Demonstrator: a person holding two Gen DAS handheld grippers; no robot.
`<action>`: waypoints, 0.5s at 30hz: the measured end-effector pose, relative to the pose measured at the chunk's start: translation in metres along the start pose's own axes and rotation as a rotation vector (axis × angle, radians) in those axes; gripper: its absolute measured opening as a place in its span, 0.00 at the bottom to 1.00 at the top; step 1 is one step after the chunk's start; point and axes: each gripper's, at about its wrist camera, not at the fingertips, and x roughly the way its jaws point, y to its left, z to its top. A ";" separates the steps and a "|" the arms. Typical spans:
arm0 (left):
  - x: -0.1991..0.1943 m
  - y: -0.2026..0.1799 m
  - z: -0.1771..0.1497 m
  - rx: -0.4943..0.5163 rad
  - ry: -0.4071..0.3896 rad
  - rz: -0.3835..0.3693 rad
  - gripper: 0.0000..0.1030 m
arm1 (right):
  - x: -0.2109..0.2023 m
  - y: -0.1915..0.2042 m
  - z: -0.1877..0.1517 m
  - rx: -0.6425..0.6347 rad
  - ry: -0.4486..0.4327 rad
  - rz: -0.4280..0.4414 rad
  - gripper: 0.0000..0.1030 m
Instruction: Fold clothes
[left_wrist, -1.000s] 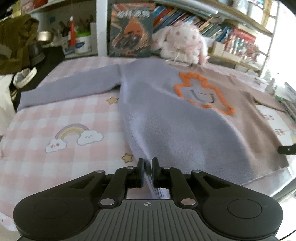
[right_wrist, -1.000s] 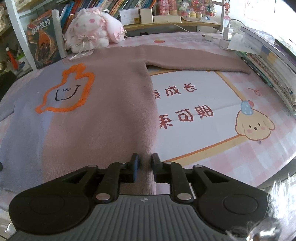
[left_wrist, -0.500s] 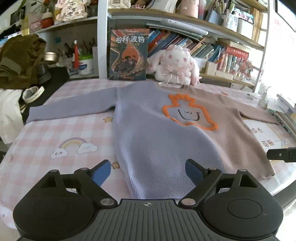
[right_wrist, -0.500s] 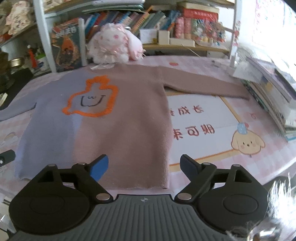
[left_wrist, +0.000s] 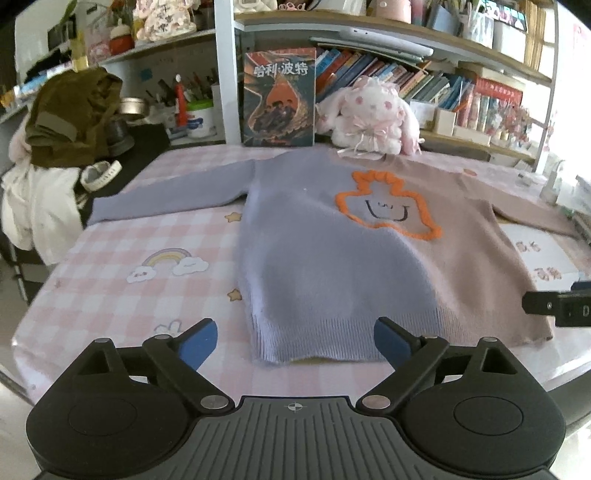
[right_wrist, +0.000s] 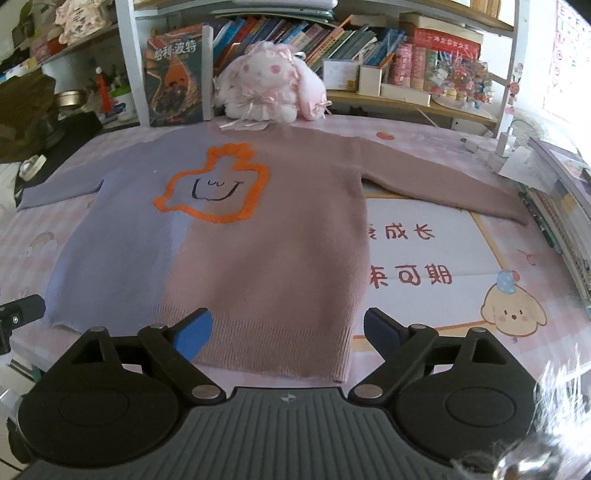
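1. Fingers (left_wrist: 199, 341) of the left gripper (left_wrist: 295, 341) stand wide apart with nothing between them, poised just short of the near hem of the sweater (left_wrist: 332, 266).
2. From the left wrist view, the sweater lies flat and face up on the bench (left_wrist: 110, 280), lilac on one half and dusty pink on the other, with an orange outlined shape (left_wrist: 388, 206) on the chest. One lilac sleeve (left_wrist: 166, 199) stretches out across the pink checked bench cover, and the pink sleeve runs off toward the far side. A black part of the right gripper (left_wrist: 557, 306) shows at the edge of this view, beside the pink corner of the hem.
3. Behind the sweater a plush rabbit (left_wrist: 369, 118) sits at the neckline, next to an upright book (left_wrist: 279, 98) leaning on the bookshelf (left_wrist: 406, 29).
4. From the right wrist view, the right gripper (right_wrist: 288, 330) also has its fingers (right_wrist: 194, 332) spread wide and empty, hanging over the pink half of the sweater's (right_wrist: 240, 240) ribbed hem.
5. Its pink sleeve (right_wrist: 443, 184) lies straight across the bench (right_wrist: 480, 288), above printed characters and a cartoon puppy (right_wrist: 513, 310) on the cover. A stack of books (right_wrist: 565, 221) lines the bench edge beyond the cuff.
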 end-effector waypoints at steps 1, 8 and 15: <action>-0.003 -0.003 -0.001 0.005 -0.004 0.006 0.91 | 0.000 -0.001 -0.001 -0.002 -0.001 0.005 0.86; -0.012 -0.019 0.001 0.045 -0.030 -0.001 0.92 | -0.003 -0.006 -0.008 -0.012 -0.010 0.035 0.87; -0.009 -0.029 0.007 0.104 -0.042 -0.044 0.92 | -0.008 -0.008 -0.008 -0.005 -0.030 0.021 0.88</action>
